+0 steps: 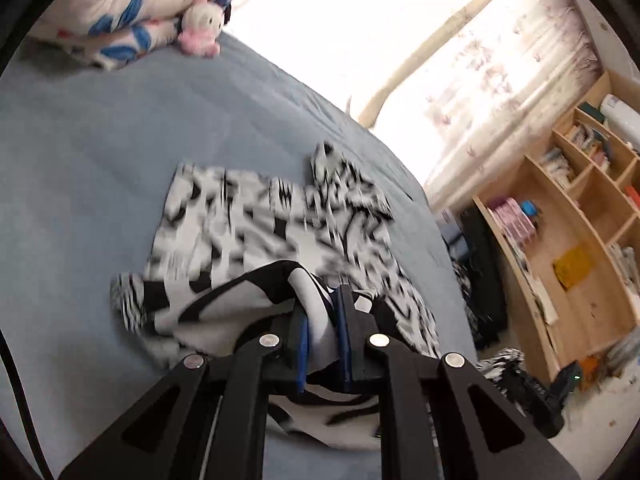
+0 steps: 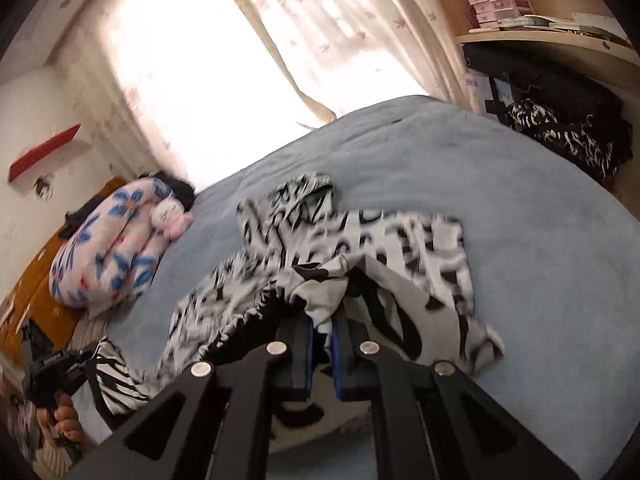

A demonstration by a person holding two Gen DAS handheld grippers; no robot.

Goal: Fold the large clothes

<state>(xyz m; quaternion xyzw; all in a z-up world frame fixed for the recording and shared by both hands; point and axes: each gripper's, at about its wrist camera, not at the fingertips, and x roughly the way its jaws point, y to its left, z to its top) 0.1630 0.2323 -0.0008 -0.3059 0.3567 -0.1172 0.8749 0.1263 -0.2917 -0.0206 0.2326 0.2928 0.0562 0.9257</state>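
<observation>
A bedroom with a bright curtained window [image 2: 224, 80] frames a bed covered by a grey-blue sheet [image 1: 100, 152], and on that sheet lies the black-and-white patterned garment [image 1: 256, 224], spread partly flat toward the middle of the bed with its near edge gathered up. The print is smeared by motion blur, so its exact shape and which part is sleeve or hem cannot be told.

The left gripper [image 1: 323, 312] is closed on a bunched fold of the garment: white and black cloth sits pinched between its blue-lined pads [image 1: 303, 340], and more fabric hangs below the fingers. The right gripper [image 2: 325, 332] likewise clamps a raised fold of the same garment, the cloth rising in a peak at its fingertips and draping down on both sides onto the sheet.

Beyond the garment, at the head of the bed, a folded floral quilt [image 2: 108, 256] with blue and red flowers rests on the sheet, and a small pink-and-white plush toy [image 1: 200, 28] leans against it. Beside the bed stands a wooden shelf unit [image 1: 576, 240] holding books and boxes, with a dark pile of clothing [image 2: 560, 128] near its foot. In the right wrist view the person's left hand [image 2: 60, 420] shows at the lower left edge, gripping a black handle.
</observation>
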